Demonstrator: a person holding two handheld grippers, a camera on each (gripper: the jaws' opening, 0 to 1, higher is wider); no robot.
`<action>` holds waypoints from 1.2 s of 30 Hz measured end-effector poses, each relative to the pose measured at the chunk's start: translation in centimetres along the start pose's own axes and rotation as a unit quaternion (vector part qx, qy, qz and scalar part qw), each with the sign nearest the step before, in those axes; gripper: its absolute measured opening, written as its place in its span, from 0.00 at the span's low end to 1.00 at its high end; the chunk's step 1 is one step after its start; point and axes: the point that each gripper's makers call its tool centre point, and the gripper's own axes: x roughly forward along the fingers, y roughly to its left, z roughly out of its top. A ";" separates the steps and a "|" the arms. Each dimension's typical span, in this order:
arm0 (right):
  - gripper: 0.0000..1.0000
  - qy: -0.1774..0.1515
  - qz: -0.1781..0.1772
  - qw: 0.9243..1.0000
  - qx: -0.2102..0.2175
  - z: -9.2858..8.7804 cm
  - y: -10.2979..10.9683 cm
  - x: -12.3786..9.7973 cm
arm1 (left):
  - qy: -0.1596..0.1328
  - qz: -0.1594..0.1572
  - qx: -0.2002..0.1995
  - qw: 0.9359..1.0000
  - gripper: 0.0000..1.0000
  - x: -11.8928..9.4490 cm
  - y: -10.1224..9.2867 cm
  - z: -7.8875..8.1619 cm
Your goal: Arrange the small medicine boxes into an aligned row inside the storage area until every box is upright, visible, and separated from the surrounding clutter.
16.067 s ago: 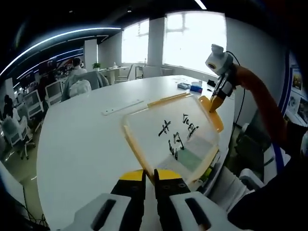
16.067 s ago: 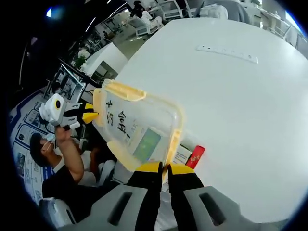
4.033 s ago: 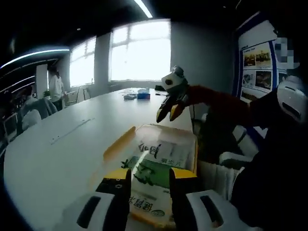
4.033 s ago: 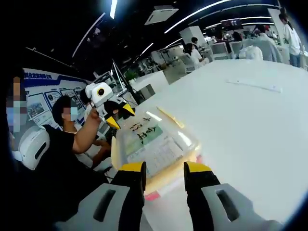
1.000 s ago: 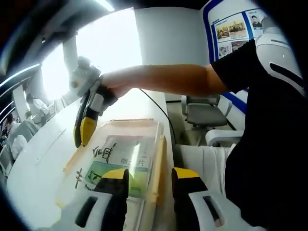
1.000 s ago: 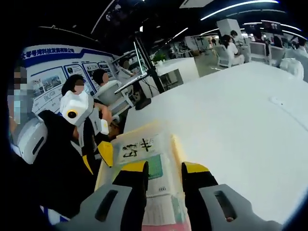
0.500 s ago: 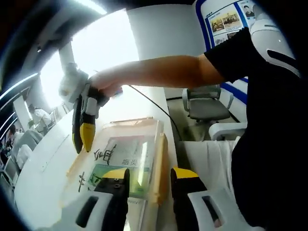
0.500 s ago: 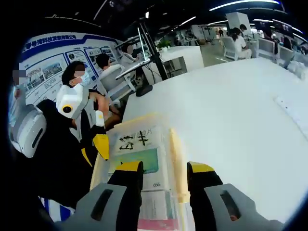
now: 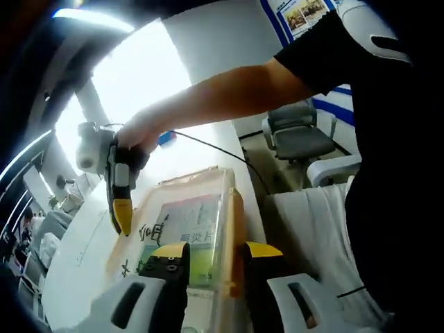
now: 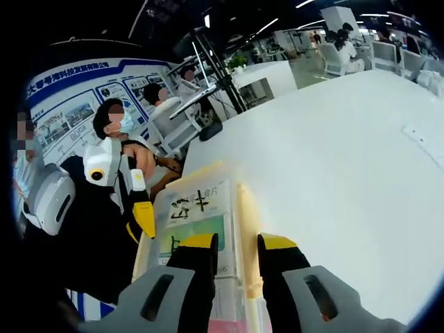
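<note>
A clear storage box (image 9: 187,222) with a yellowish rim and a lid with handwriting on it lies at the edge of the white table (image 9: 76,257). Medicine boxes (image 9: 182,239) show through the lid, packed flat. My left gripper (image 9: 213,253) is open, its jaws astride the box's near rim. My right gripper (image 9: 121,220), held by a hand, points its yellow tip down at the box's far side. In the right gripper view the box (image 10: 198,205) runs up between the parted jaws of my right gripper (image 10: 237,243). My left gripper (image 10: 144,220) is at the box's left edge.
The person's bare arm (image 9: 222,90) reaches across above the box, with a cable (image 9: 215,146) trailing from it. An office chair (image 9: 298,142) stands beyond the table edge. People sit at desks (image 10: 121,118) behind. A flat strip (image 10: 423,146) lies far off on the wide table (image 10: 333,173).
Both grippers' jaws have narrowed over the box's rim. The right gripper's tip has dropped lower toward the box edge. The lidded box has stayed put on the table.
</note>
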 end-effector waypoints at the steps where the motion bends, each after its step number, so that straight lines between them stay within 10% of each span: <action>1: 0.22 -0.002 0.003 1.000 0.000 0.0 0.3 0.2 | 0.002 0.002 0.012 1.000 0.30 0.0 0.0 0.0; 9: 0.18 -0.023 0.018 0.998 0.058 0.0 0.3 0.4 | -0.001 0.013 0.029 0.999 0.32 0.4 0.3 -0.4; 28: 0.11 -0.044 0.015 0.999 0.016 0.4 1.3 0.8 | -0.015 0.020 0.060 0.998 0.28 0.8 0.2 -0.2; 36: 0.11 -0.002 0.019 1.000 0.015 0.5 1.3 0.9 | -0.023 0.019 0.049 0.998 0.28 0.4 0.1 -0.3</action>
